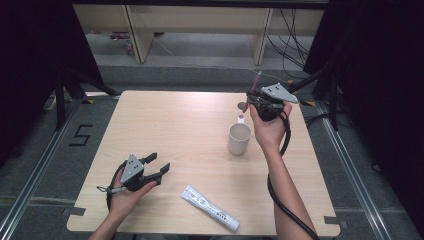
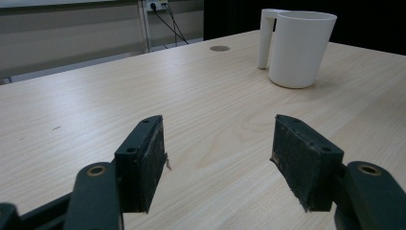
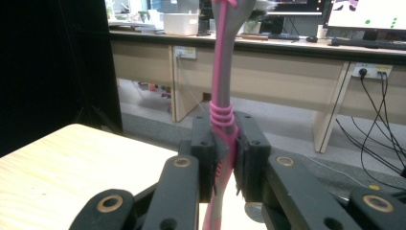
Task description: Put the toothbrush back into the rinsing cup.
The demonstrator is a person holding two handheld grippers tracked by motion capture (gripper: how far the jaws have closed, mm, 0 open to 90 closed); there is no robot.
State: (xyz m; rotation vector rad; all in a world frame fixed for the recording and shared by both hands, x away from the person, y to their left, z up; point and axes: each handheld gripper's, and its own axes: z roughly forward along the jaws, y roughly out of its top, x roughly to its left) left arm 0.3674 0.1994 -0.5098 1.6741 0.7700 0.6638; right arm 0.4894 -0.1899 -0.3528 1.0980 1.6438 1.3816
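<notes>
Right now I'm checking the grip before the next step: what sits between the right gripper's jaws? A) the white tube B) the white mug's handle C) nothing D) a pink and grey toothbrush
D: in the right gripper view the right gripper has its jaws pressed on the pink and grey toothbrush, which stands upright between them, while the white mug and white tube rest on the table.
</notes>
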